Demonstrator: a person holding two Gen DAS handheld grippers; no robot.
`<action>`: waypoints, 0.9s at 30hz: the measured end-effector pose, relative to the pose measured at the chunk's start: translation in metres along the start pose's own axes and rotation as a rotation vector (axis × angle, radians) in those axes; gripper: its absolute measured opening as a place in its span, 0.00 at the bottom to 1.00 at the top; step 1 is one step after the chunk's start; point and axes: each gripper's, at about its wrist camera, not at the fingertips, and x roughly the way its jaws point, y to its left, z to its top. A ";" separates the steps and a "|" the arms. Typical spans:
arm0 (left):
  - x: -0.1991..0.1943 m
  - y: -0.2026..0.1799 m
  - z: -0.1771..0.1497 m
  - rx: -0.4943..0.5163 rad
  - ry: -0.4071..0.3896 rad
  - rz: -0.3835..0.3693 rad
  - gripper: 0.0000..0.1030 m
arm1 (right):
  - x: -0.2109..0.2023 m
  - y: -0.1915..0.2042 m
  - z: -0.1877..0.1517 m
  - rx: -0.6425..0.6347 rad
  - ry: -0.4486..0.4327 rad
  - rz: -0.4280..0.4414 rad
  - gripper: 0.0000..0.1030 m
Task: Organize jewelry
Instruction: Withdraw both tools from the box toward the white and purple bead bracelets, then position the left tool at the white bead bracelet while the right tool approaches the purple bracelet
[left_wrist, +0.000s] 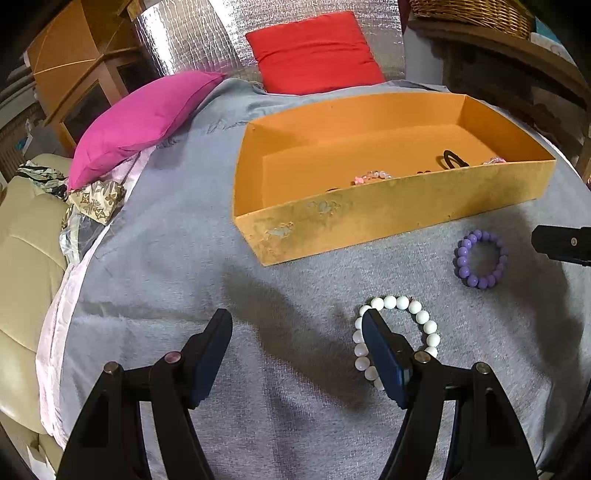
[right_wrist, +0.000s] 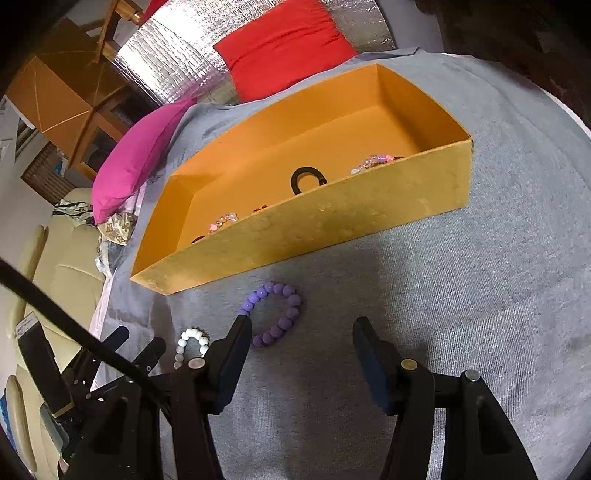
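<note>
Grey knitted cloth (left_wrist: 155, 295) is spread over the surface on which everything lies, and an orange cardboard box (left_wrist: 369, 218) is set on it, open at the top, with its long worn front wall turned towards both cameras. Behind the cloth, a magenta cushion (left_wrist: 144, 122) and a red cushion (left_wrist: 314, 51) are seen against a silver quilted sheet. Inside the box, along the front wall, a pink beaded bracelet (left_wrist: 371, 177), a black ring-shaped piece (right_wrist: 306, 179) and a second pinkish bead string (right_wrist: 373, 162) are partly hidden by the wall. The left tool (left_wrist: 297, 350) is held wide open just above the cloth, with nothing between its jaws; its right finger overlaps the near-left part of a white bead bracelet (left_wrist: 413, 317), though contact cannot be told. The right tool (right_wrist: 301, 354) is likewise spread wide and empty, its left fingertip lying just beside the near edge of a purple bead bracelet (right_wrist: 277, 317), which rests on the cloth in front of the box, near its front wall. The white bracelet lies on the cloth nearer the cameras, a little apart from the purple one. No brand, label or legible writing can be made out.
</note>
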 end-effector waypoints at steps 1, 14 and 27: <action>0.000 0.000 0.000 0.001 0.001 0.000 0.71 | 0.000 0.001 0.000 -0.003 0.000 -0.001 0.60; 0.011 0.010 -0.005 -0.020 0.076 -0.062 0.71 | 0.010 0.007 0.001 -0.043 0.010 -0.023 0.60; 0.016 0.014 -0.011 -0.020 0.111 -0.094 0.71 | 0.038 0.033 -0.003 -0.186 -0.001 -0.154 0.32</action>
